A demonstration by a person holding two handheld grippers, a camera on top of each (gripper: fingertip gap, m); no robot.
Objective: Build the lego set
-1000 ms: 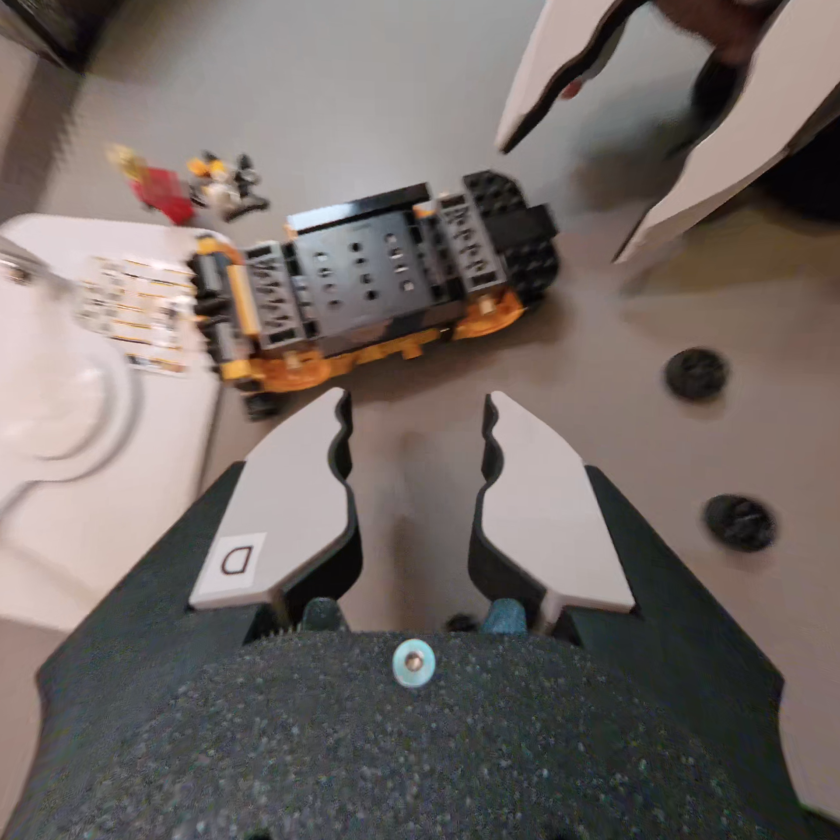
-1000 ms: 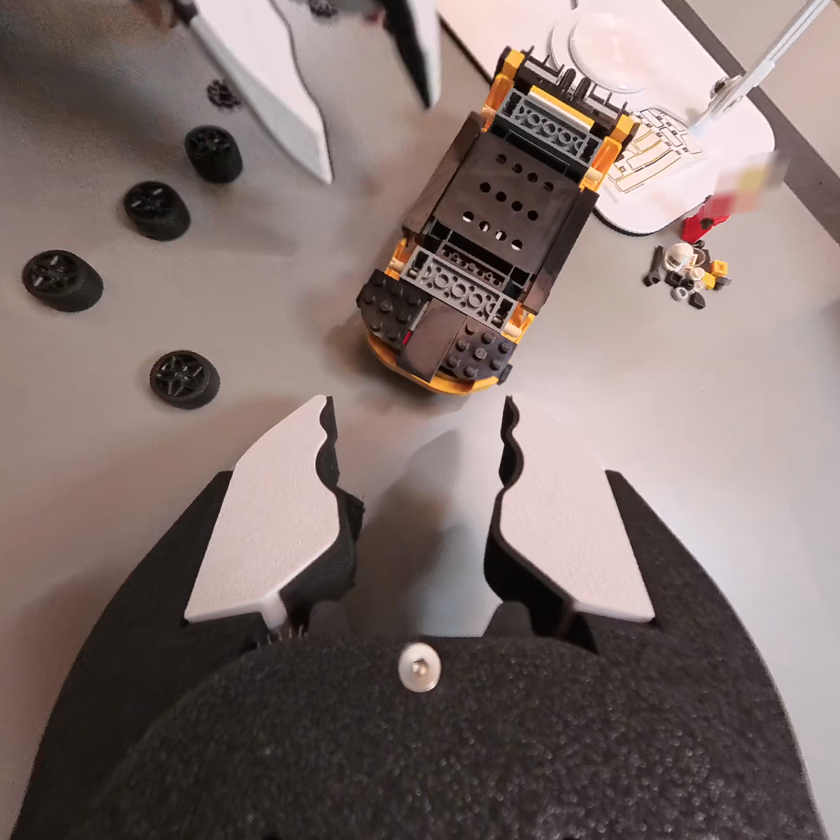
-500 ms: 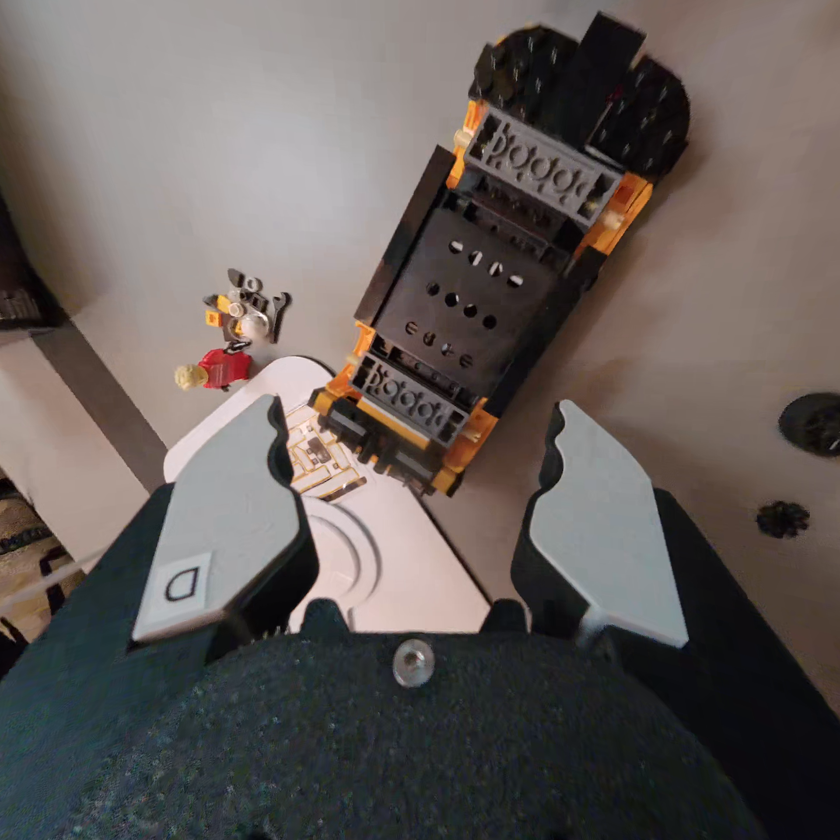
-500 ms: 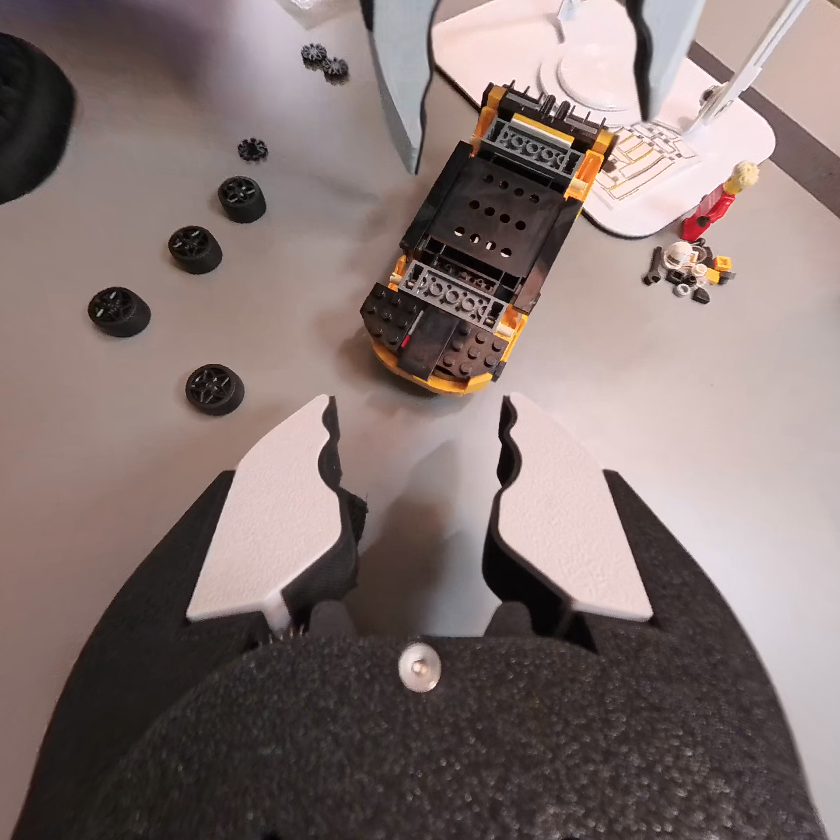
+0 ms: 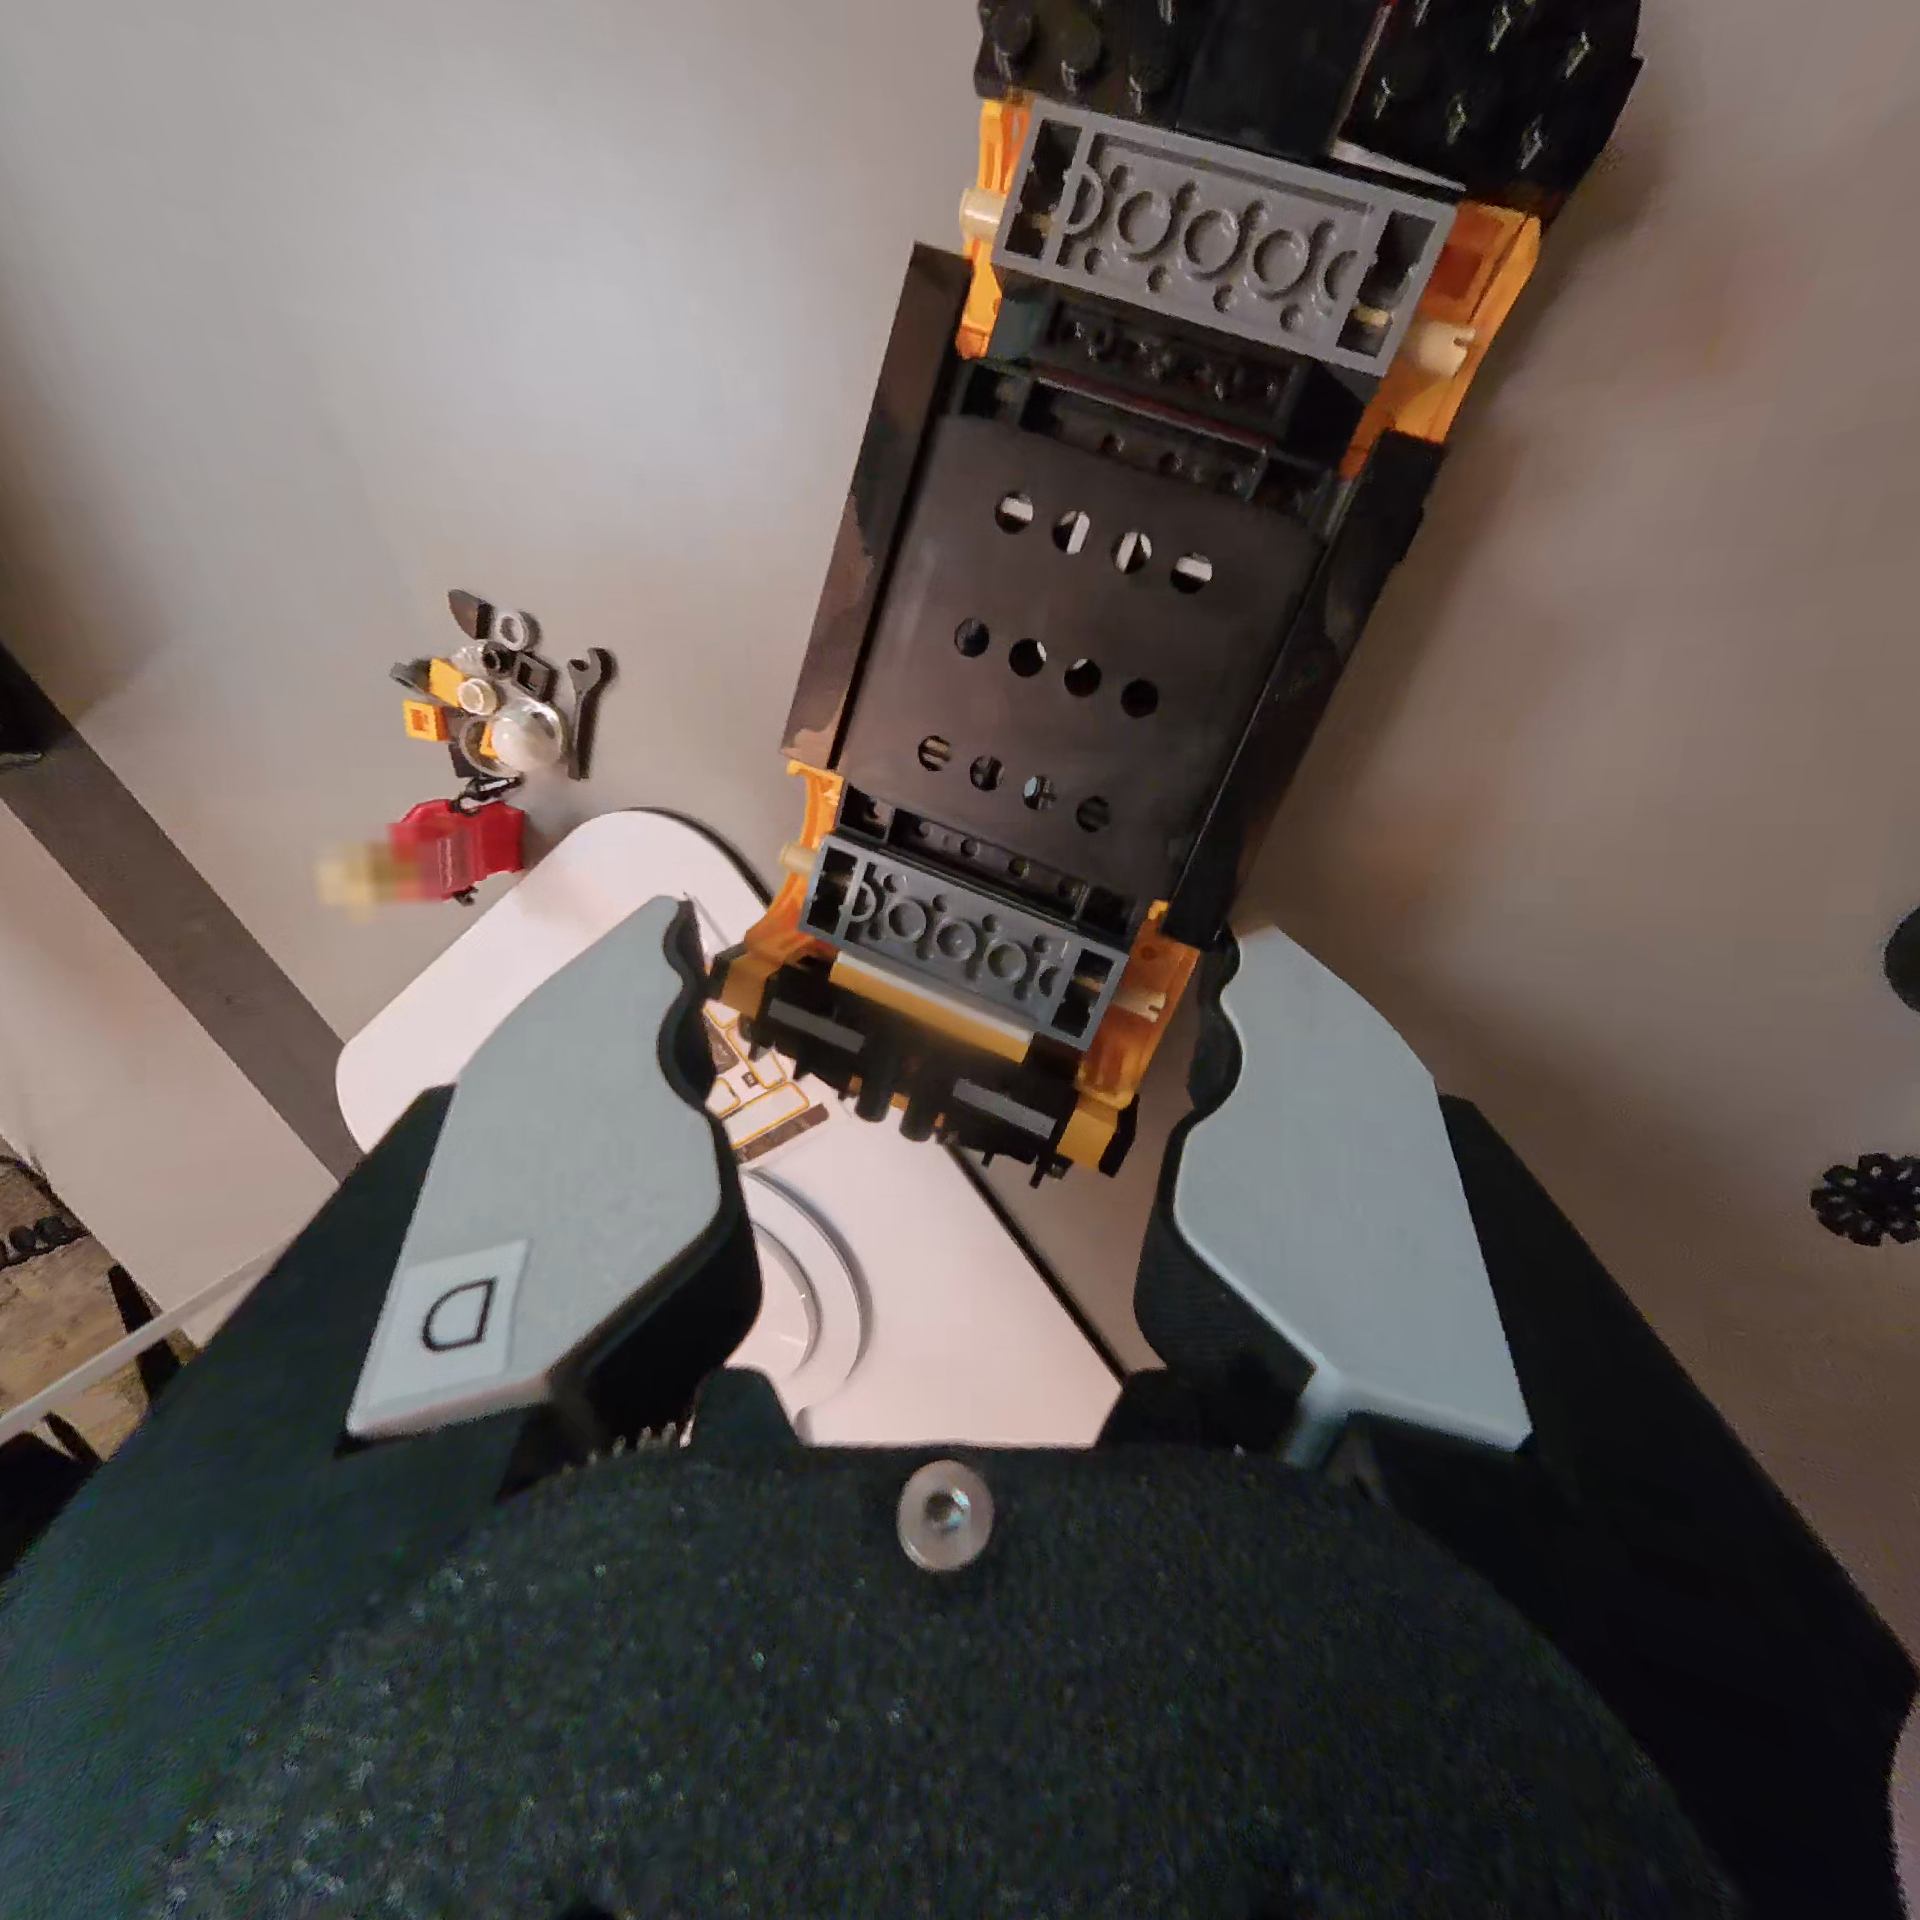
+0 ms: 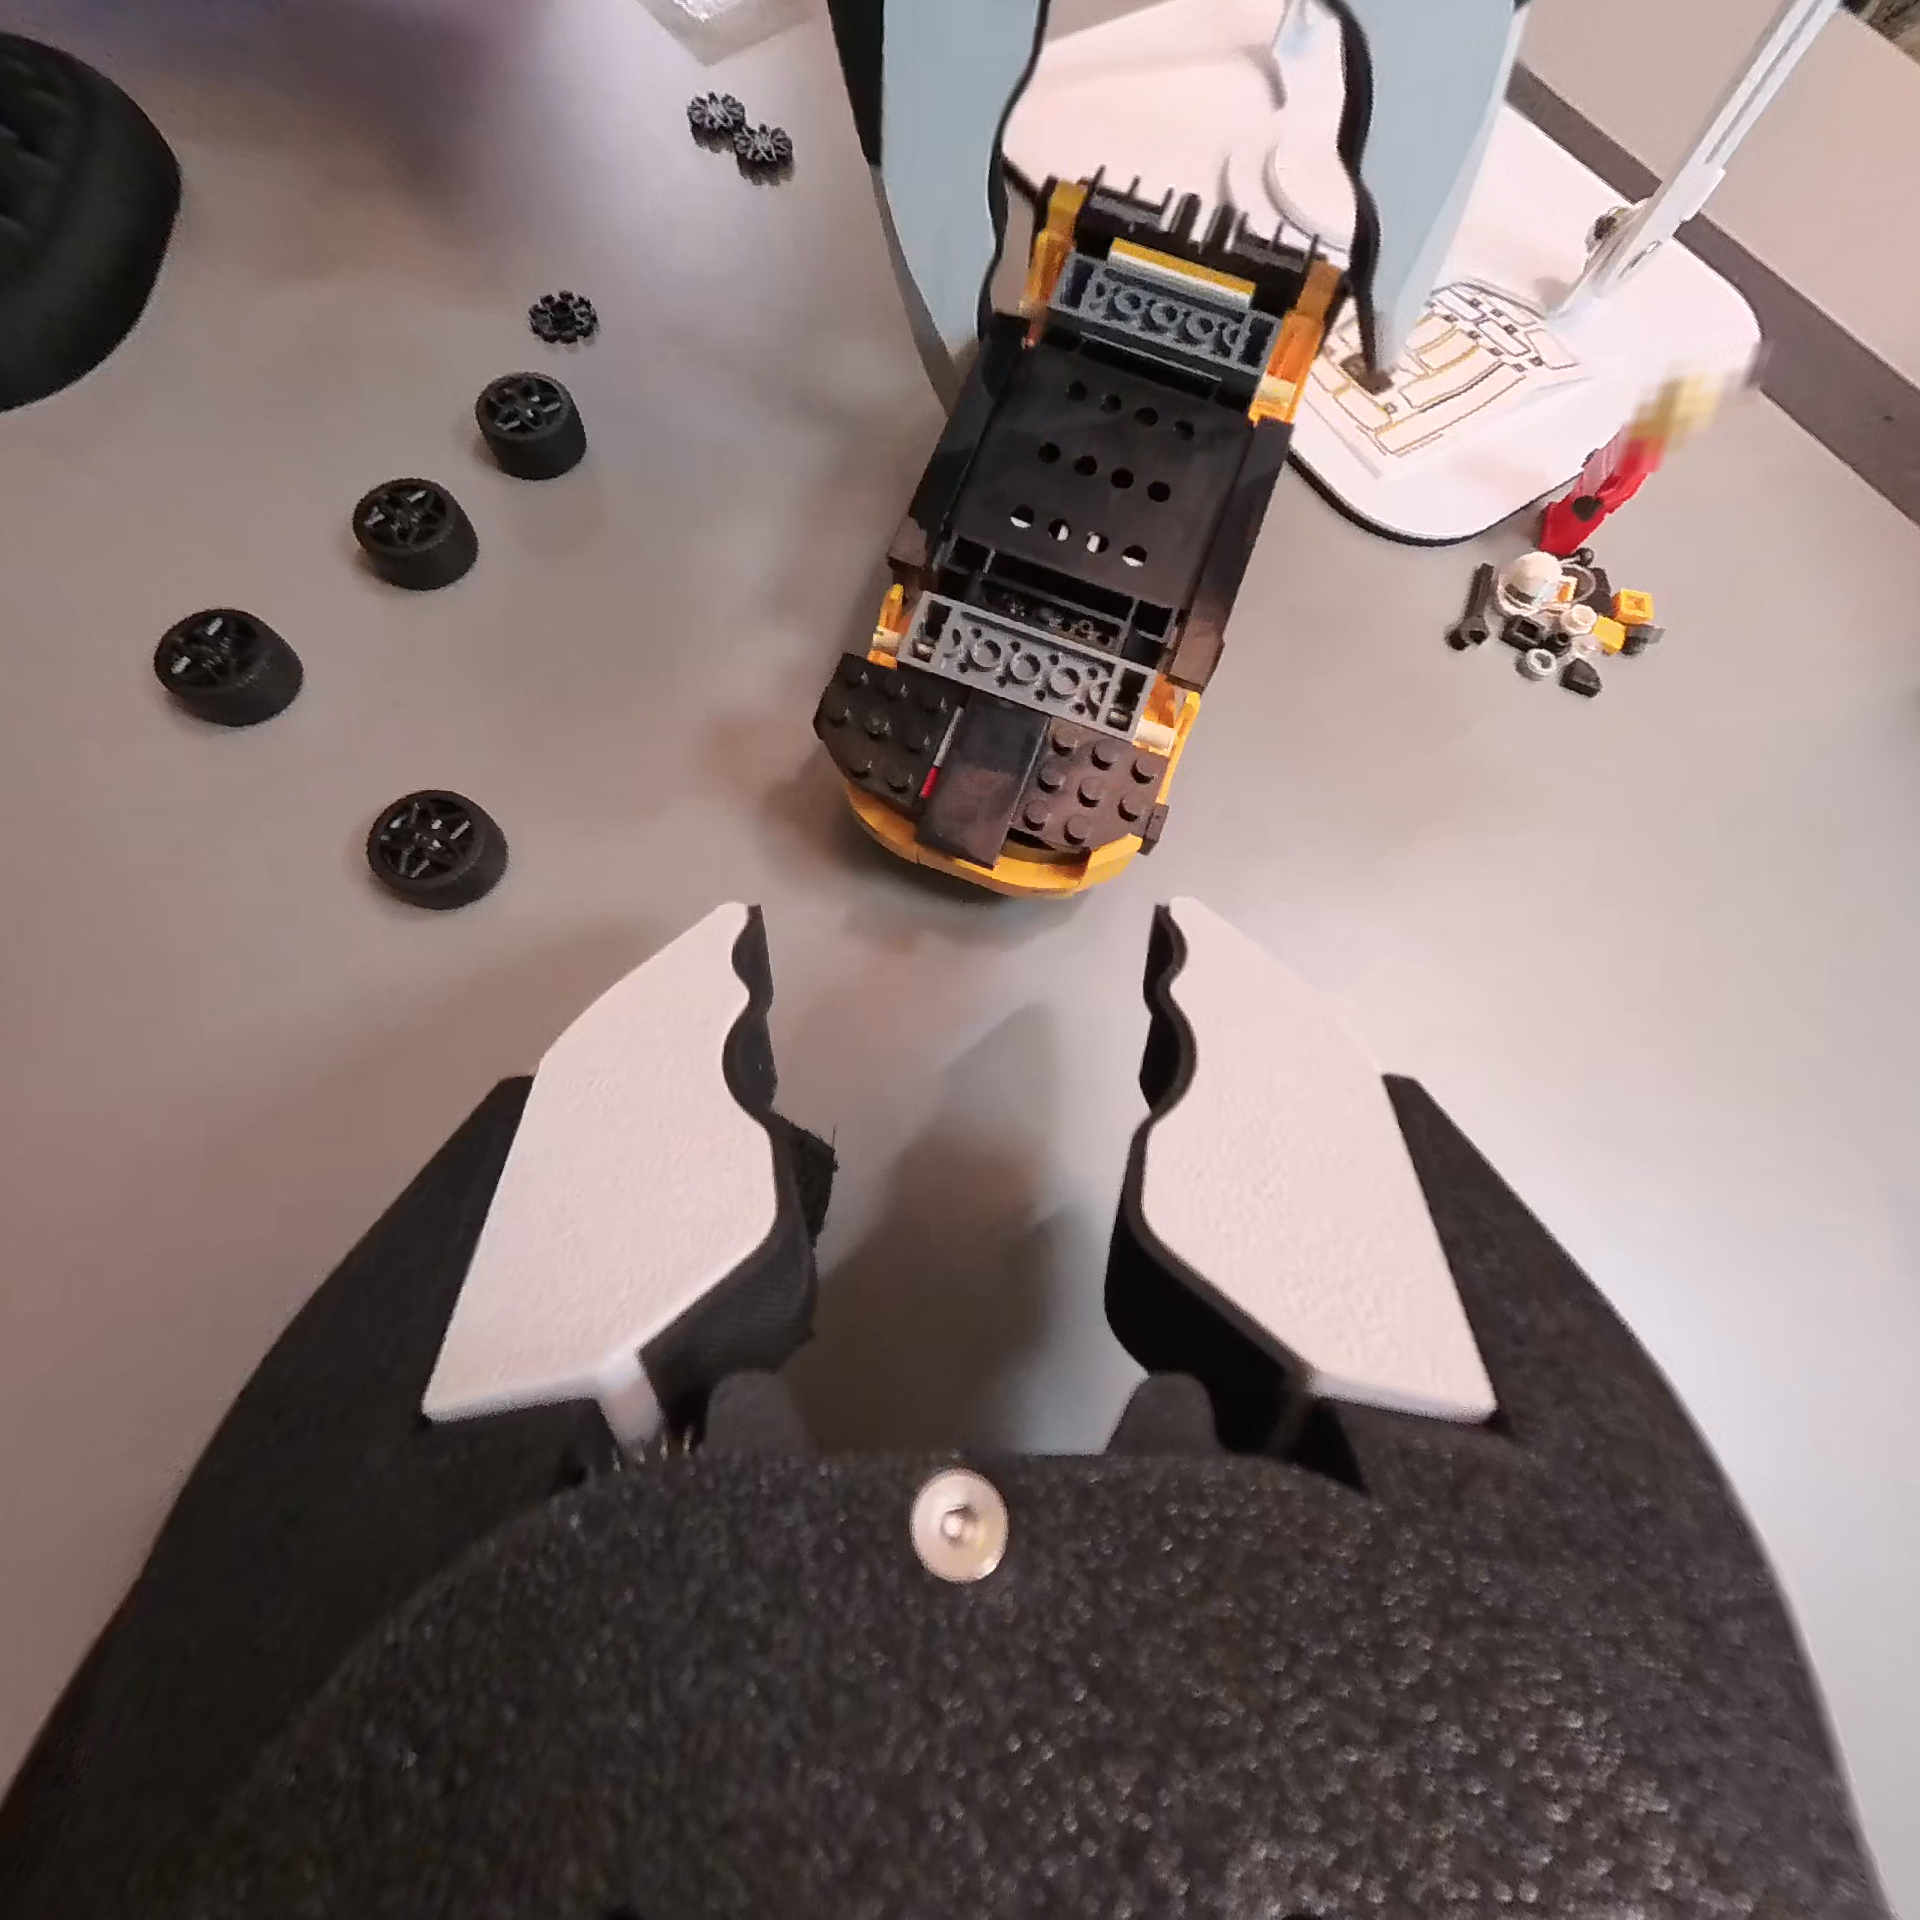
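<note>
Landmark: car chassis (image 5: 1081, 665), upside down on grey table (image 6: 1455, 987), wheel-less.

Change over last second: left gripper (image 5: 940, 997) swung from side of chassis to its tail end and closed in; jaws wide apart, now straddling tail, not yet clamped. Right gripper (image 6: 956, 925) barely moved, hovers just short of nose, jaws apart, empty.

Four wheels (image 6: 431, 847) well left of chassis, untouched.

Judgement: left about to pin chassis; wheel fitting likely follows.
</note>
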